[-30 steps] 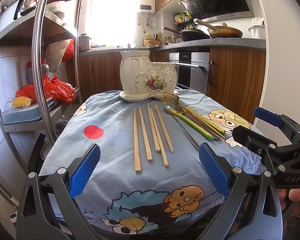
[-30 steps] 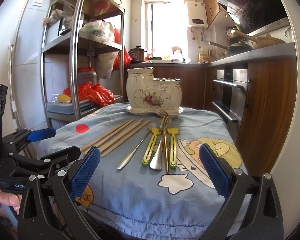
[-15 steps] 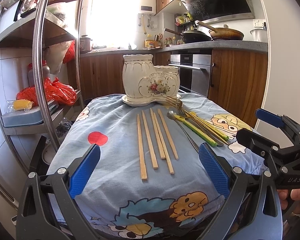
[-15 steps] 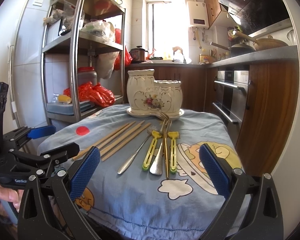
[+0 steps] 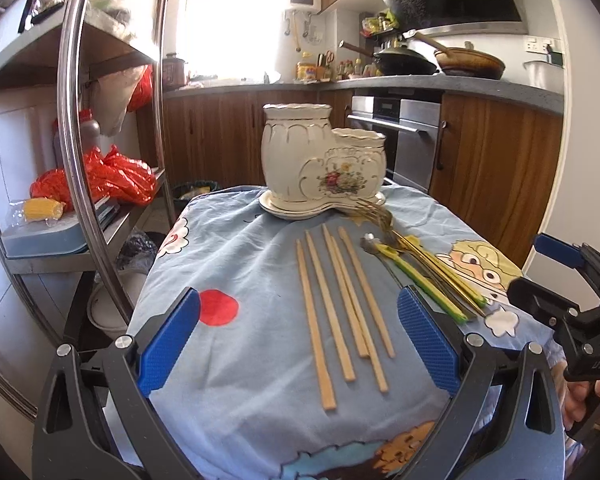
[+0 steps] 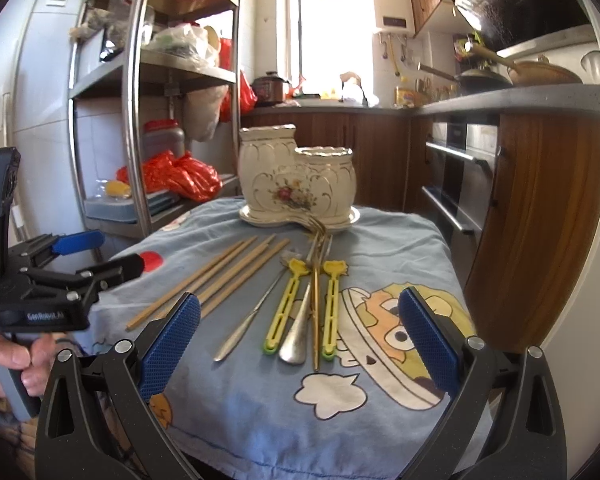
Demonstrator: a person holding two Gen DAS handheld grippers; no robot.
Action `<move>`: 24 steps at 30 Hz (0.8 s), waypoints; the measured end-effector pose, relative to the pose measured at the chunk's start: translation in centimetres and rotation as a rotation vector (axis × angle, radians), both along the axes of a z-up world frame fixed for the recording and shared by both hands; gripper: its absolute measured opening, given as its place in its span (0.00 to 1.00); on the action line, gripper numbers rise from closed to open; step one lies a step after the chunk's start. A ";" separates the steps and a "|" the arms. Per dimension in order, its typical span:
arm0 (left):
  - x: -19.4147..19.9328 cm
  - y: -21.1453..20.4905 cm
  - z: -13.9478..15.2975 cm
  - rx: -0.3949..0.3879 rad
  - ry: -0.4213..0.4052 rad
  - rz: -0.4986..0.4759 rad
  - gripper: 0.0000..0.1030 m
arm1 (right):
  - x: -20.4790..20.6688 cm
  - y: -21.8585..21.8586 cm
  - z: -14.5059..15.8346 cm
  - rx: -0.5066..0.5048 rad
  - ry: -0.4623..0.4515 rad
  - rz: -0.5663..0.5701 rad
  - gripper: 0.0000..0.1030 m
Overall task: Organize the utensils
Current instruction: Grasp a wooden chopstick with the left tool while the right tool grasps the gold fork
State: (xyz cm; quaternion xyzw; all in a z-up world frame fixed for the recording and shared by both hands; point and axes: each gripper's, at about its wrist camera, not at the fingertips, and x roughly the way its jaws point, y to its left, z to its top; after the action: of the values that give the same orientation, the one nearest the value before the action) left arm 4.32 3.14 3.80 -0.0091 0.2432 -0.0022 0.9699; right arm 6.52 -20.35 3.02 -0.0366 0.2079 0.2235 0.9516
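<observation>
Left gripper (image 5: 298,336): spread wide, empty, hovering above the near edge of the surface (image 5: 236,360), blue pads on either side of the chopsticks (image 5: 342,304) as seen from its camera. Right gripper (image 6: 298,336): likewise spread wide, empty, above the near edge, facing the cutlery group.

Surface: covered by a light-blue cartoon-print cloth (image 6: 380,420).

Chopsticks: several wooden sticks lying flat, roughly parallel, near the middle of the cloth, tips toward the ceramic holder (image 5: 320,160).

Ceramic holder: cream, floral, two compartments, upright on a matching saucer (image 5: 284,212) at the far edge. Contents of compartments not discernible.

Cutlery, just right of the chopsticks: two yellow-green handled utensils (image 6: 286,304), two silver handles (image 6: 244,324) and gold-coloured forks (image 6: 316,300), flat, close together, partly overlapping, heads toward the saucer.

Metal shelf rack (image 6: 140,120): left of the surface.
</observation>
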 end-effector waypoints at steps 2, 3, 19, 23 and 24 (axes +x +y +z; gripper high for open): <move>1.3 0.8 0.2 -0.020 0.040 0.002 0.87 | 1.1 -0.1 0.2 -0.012 0.028 0.006 0.95; 2.2 1.4 0.4 -0.035 0.068 0.007 0.84 | 1.9 -0.1 0.4 -0.019 0.044 0.009 0.95; 9.9 2.5 -2.5 -0.010 0.384 -0.124 0.42 | 11.7 1.9 -0.5 -0.145 0.290 0.121 0.54; 10.6 2.1 -2.6 0.010 0.408 -0.142 0.41 | 13.8 2.9 -1.3 -0.157 0.387 0.162 0.39; 10.8 1.9 -2.7 0.016 0.417 -0.146 0.40 | 14.2 3.1 -1.5 -0.163 0.406 0.167 0.37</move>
State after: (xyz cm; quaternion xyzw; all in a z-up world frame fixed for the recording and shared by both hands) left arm 15.08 5.07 1.11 0.0161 0.4385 -0.0687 0.8959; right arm 20.76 -17.24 1.52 -0.0847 0.4086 0.2868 0.8623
